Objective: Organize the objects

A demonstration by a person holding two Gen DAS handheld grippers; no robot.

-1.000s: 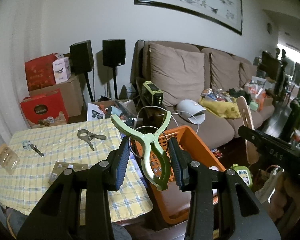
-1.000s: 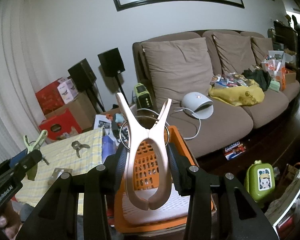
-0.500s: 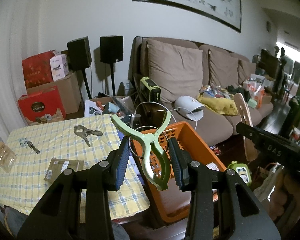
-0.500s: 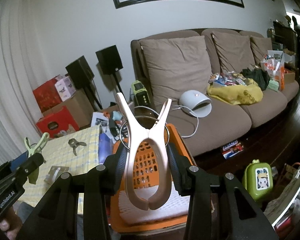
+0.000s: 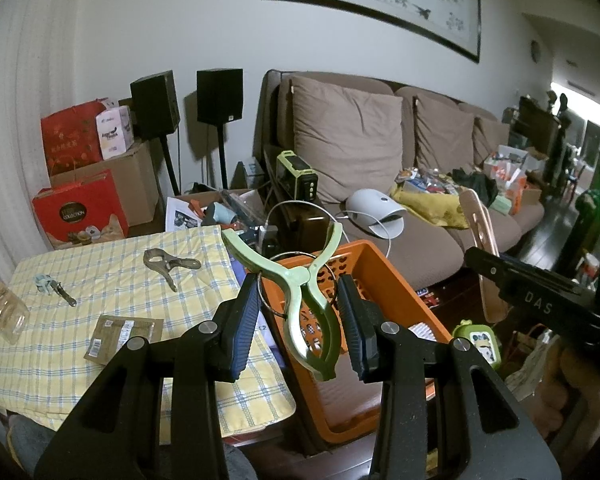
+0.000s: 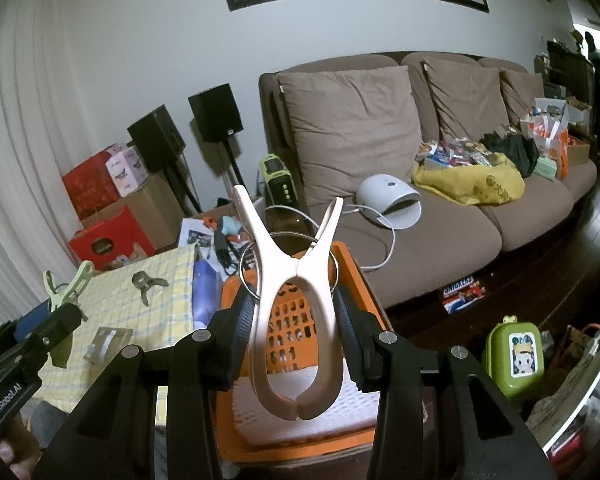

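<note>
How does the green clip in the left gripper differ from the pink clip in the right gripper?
Colour: the green clip is pale green, the pink clip pale pink. Pose: the green clip leans sideways between the left gripper pads; the pink clip stands straight in the right gripper. Both are large pegs with a wire ring, handles up, held above the orange basket.

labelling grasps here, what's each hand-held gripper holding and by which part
The left hand-held gripper clamps a green clothes peg across its lower arms, below the wire ring. The right hand-held gripper clamps a pink clothes peg the same way.
</note>
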